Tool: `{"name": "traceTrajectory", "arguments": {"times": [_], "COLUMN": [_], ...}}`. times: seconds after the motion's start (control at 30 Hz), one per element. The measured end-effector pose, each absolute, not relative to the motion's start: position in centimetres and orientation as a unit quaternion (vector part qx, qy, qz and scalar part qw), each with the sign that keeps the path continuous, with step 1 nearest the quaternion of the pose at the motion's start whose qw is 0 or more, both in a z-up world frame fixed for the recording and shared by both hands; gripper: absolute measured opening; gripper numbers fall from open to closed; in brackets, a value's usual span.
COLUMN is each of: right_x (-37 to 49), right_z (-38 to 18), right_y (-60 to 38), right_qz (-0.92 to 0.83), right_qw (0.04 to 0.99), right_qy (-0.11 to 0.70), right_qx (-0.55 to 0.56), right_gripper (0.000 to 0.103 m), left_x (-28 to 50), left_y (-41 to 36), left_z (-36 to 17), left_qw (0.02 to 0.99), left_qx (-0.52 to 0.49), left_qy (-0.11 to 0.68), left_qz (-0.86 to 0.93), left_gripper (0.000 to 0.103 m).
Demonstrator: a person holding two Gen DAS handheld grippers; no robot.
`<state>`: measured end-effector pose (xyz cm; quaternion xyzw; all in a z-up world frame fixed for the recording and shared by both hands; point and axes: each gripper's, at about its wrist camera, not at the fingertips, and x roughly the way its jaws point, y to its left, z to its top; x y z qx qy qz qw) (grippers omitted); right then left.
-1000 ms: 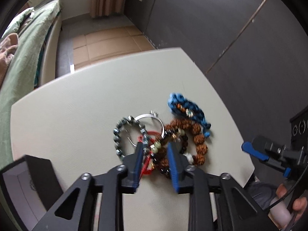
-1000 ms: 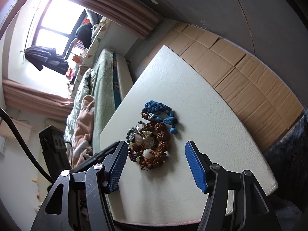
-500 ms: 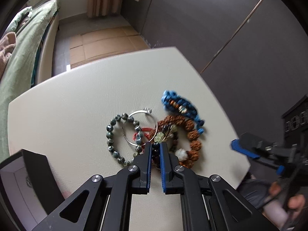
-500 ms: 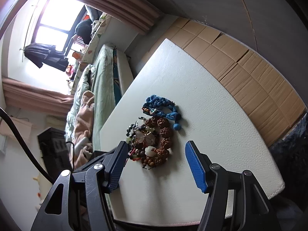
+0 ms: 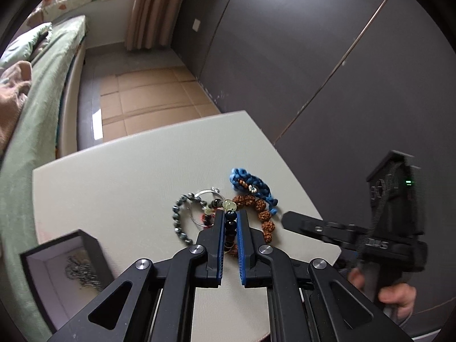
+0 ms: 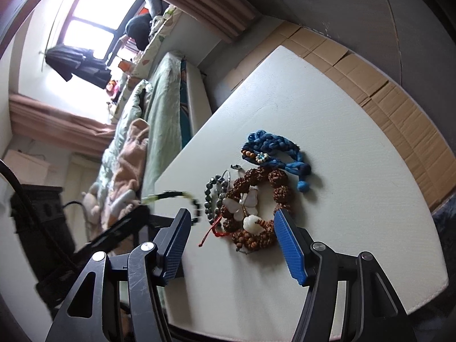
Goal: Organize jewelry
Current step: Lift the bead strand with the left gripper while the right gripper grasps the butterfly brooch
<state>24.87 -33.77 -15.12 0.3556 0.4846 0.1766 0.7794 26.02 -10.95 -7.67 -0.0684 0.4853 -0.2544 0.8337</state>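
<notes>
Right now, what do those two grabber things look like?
Each is black, with flat angular arms joined by silver round bolts. The left gripper and the right gripper both have blue ridged pads on the inner faces of their fingers. The right one's black handle carries a small green light and a black cable.

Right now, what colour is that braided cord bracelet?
Blue; the braided bracelet shows best in the right wrist view.
</notes>
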Motion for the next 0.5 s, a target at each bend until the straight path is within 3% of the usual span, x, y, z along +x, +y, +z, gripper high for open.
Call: {"name": "traceTrajectory", "arguments": {"times": [0.5], "right_x": [28.2], "right_z": [-16.1], "right_y": [-28.1], "right_qz": [0.145], "right_qw": [0.792], "right_qy": [0.534], "right_qx": [0.256], "right_gripper": [0.062], "left_x": [25.1], "left_y": [-3.8], "left_z": [-5.7], "left_qw": [0.847], "left_qx": [-0.130], "left_qy": [0.449], "left_qz": [-0.253], "left_gripper": [0.008]}}
